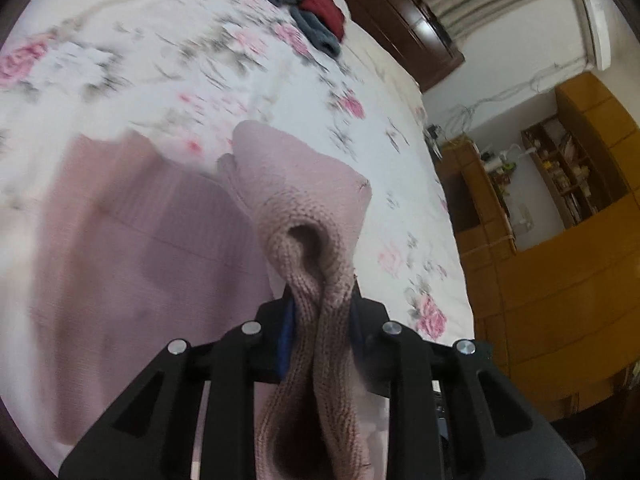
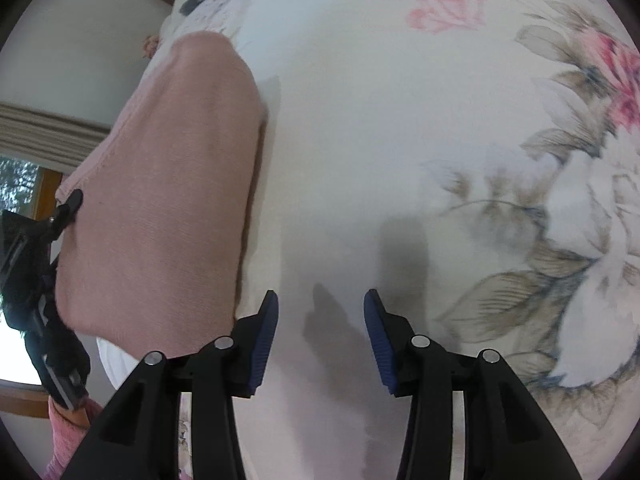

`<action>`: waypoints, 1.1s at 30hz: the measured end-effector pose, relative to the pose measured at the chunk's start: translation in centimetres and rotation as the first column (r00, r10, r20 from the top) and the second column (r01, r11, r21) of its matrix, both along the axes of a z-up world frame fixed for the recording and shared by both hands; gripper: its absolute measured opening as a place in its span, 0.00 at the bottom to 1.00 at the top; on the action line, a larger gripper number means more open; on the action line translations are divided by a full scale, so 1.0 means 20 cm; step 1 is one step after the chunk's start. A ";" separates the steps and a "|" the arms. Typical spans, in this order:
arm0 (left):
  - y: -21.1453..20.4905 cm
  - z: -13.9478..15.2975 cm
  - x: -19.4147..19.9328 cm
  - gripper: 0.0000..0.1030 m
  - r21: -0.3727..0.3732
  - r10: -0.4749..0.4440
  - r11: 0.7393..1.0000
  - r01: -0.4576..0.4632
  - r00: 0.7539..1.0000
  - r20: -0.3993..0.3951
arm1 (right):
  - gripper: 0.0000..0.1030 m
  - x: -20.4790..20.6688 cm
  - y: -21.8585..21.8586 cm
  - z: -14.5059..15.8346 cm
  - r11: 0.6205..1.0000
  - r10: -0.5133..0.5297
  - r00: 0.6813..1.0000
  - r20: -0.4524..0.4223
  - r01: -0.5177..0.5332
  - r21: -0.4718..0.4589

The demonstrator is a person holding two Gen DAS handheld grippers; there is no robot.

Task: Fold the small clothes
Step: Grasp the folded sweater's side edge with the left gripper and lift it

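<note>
Two grippers are at work, and only one has anything in it. My left gripper (image 1: 322, 320) is clamped on a bunched fold of the pink knit garment (image 1: 168, 240), the ribbed fabric squeezed into a rope between its blue pads (image 1: 286, 332) and spilling back toward me through the frame. I judge this to be the middle of a fold: one edge or sleeve is lifted off the bed (image 1: 120, 60) and is being carried over the rest of the garment, which lies flat on the floral cover just beyond the pinch.

My right gripper (image 2: 320, 328) hangs low over bare floral cover with its jaws apart and nothing between them; its shadow falls on the sheet right below. The pink garment lies just to its left, one long straight edge running away from me, close to the side edge of the bed. At the far left of that view my left gripper shows again, tilted, biting the garment's outer edge.

The next move, as I judge it, calls for laying the held part down square on the body of the garment and letting go, while the right gripper comes across to pin or smooth the fold.

Farther off, near the head of the bed, a heap of grey and red clothes (image 1: 312, 4) waits.
</note>
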State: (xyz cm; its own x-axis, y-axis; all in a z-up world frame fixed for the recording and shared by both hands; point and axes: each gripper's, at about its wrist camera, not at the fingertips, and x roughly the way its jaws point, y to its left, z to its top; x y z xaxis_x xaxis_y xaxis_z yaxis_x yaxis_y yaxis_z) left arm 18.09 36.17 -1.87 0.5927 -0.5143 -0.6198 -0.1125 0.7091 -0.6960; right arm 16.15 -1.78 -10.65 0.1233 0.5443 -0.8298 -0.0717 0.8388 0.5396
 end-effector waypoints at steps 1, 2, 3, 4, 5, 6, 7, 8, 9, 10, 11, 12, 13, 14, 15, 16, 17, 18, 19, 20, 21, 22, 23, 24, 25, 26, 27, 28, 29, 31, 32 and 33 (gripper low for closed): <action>0.07 0.00 -0.02 0.21 0.020 0.011 1.000 -0.011 1.000 -0.005 | 0.45 0.00 0.02 0.00 1.000 0.008 1.000 0.002 -0.008 0.002; 0.12 0.00 -0.04 0.21 0.026 0.023 0.999 -0.023 1.000 -0.013 | 0.45 0.00 0.05 0.01 1.000 0.020 1.000 0.005 -0.020 0.005; 0.18 -0.02 -0.05 0.21 0.020 0.039 0.999 -0.038 0.999 -0.024 | 0.45 -0.01 0.08 0.01 0.999 0.037 0.999 0.009 -0.037 0.011; 0.23 -0.03 -0.07 0.21 0.013 0.049 0.999 -0.048 0.998 -0.030 | 0.45 -0.01 0.11 0.02 0.999 0.050 0.999 0.013 -0.050 0.018; 0.28 -0.05 -0.08 0.21 0.006 0.059 0.998 -0.059 0.998 -0.038 | 0.45 -0.02 0.14 0.02 0.998 0.063 0.998 0.018 -0.063 0.024; 0.33 -0.07 -0.10 0.21 0.005 0.064 0.998 -0.064 0.997 -0.046 | 0.45 -0.02 0.17 0.03 0.997 0.076 0.997 0.023 -0.076 0.031; 0.36 -0.10 -0.11 0.21 0.008 0.065 0.998 -0.065 0.996 -0.053 | 0.45 -0.03 0.21 0.04 0.995 0.094 0.995 0.027 -0.095 0.042; 0.38 -0.12 -0.13 0.21 0.013 0.065 0.998 -0.064 0.996 -0.062 | 0.46 -0.04 0.23 0.04 0.993 0.108 0.994 0.029 -0.110 0.051; 0.40 -0.16 -0.13 0.21 0.020 0.063 0.998 -0.061 0.995 -0.074 | 0.46 -0.04 0.27 0.05 0.991 0.122 0.992 0.030 -0.124 0.060; 0.41 -0.18 -0.12 0.21 0.022 0.063 0.998 -0.062 0.995 -0.077 | 0.47 -0.05 0.31 0.05 0.987 0.141 0.990 0.032 -0.143 0.069; 0.42 -0.19 -0.13 0.21 0.023 0.064 0.998 -0.062 0.995 -0.078 | 0.47 -0.06 0.34 0.06 0.985 0.153 0.988 0.034 -0.156 0.075; 0.44 -0.21 -0.14 0.21 0.022 0.064 0.998 -0.063 0.995 -0.076 | 0.48 -0.06 0.36 0.06 0.982 0.166 0.985 0.037 -0.168 0.082; 0.46 -0.24 -0.14 0.21 -0.001 0.070 0.998 -0.070 0.995 -0.078 | 0.49 -0.08 0.40 0.07 0.979 0.178 0.983 0.040 -0.181 0.093; 0.48 -0.27 -0.14 0.21 -0.035 0.077 0.996 -0.080 0.993 -0.090 | 0.50 -0.08 0.42 0.06 0.977 0.184 0.982 0.039 -0.187 0.101; 0.50 -0.32 -0.14 0.21 -0.057 0.083 0.994 -0.090 0.990 -0.115 | 0.51 -0.09 0.45 0.06 0.974 0.191 0.981 0.035 -0.194 0.116; 0.51 -0.36 -0.14 0.21 -0.048 0.086 0.995 -0.093 0.987 -0.133 | 0.52 -0.10 0.46 0.06 0.972 0.196 0.980 0.031 -0.199 0.124; 0.51 -0.39 -0.13 0.21 -0.014 0.086 0.996 -0.089 0.986 -0.145 | 0.53 -0.11 0.47 0.05 0.970 0.204 0.979 0.024 -0.205 0.129; 0.51 -0.43 -0.13 0.21 0.023 0.085 0.996 -0.082 0.983 -0.160 | 0.53 -0.11 0.49 0.04 0.969 0.209 0.978 0.017 -0.210 0.128; 0.51 -0.45 -0.13 0.21 0.028 0.084 0.996 -0.081 0.982 -0.172 | 0.53 -0.11 0.51 0.02 0.969 0.214 0.977 0.008 -0.213 0.125; 0.51 -0.48 -0.13 0.21 0.018 0.085 0.996 -0.083 0.980 -0.181 | 0.53 -0.11 0.53 0.00 0.968 0.219 0.976 -0.002 -0.217 0.126; 0.52 -0.50 -0.14 0.22 0.003 0.087 0.996 -0.088 0.980 -0.181 | 0.54 -0.08 0.53 -0.01 0.967 0.224 0.974 -0.011 -0.221 0.129; 0.53 -0.51 -0.14 0.22 -0.010 0.092 0.995 -0.095 0.979 -0.182 | 0.54 -0.08 0.54 -0.03 0.967 0.228 0.973 -0.020 -0.224 0.124; 0.53 -0.51 -0.15 0.23 -0.018 0.095 0.995 -0.100 0.978 -0.187 | 0.54 -0.08 0.56 -0.04 0.967 0.229 0.973 -0.024 -0.225 0.116; 0.53 -0.50 -0.15 0.25 -0.018 0.096 0.995 -0.101 0.977 -0.192 | 0.54 -0.08 0.56 -0.06 0.969 0.229 0.973 -0.030 -0.225 0.107; 0.52 -0.48 -0.16 0.26 -0.008 0.098 0.995 -0.102 0.975 -0.200 | 0.54 -0.07 0.57 -0.07 0.968 0.230 0.973 -0.035 -0.225 0.108; 0.51 -0.46 -0.18 0.27 0.000 0.099 0.995 -0.101 0.974 -0.202 | 0.54 -0.05 0.61 -0.08 0.968 0.229 0.973 -0.037 -0.223 0.110; 0.51 -0.44 -0.20 0.26 0.002 0.098 0.995 -0.099 0.975 -0.197 | 0.54 -0.05 0.60 -0.08 0.968 0.229 0.973 -0.038 -0.224 0.114; 0.50 -0.41 -0.24 0.27 0.009 0.094 0.996 -0.094 0.978 -0.188 | 0.54 -0.05 0.60 -0.08 0.968 0.230 0.972 -0.037 -0.224 0.114; 0.50 -0.37 -0.29 0.27 0.024 0.088 0.996 -0.086 0.980 -0.177 | 0.54 -0.05 0.59 -0.07 0.968 0.230 0.973 -0.037 -0.224 0.116; 0.48 -0.32 -0.38 0.28 0.032 0.067 0.998 -0.062 0.985 -0.157 | 0.54 -0.04 0.59 -0.06 0.966 0.231 0.972 -0.036 -0.224 0.131; 0.47 -0.30 -0.42 0.30 0.046 0.060 0.998 -0.054 0.987 -0.151 | 0.54 -0.05 0.60 -0.05 0.964 0.235 0.972 -0.032 -0.228 0.139; 0.45 -0.28 -0.43 0.32 0.055 0.053 0.997 -0.045 0.988 -0.146 | 0.54 -0.06 0.59 -0.04 0.961 0.240 0.970 -0.025 -0.234 0.148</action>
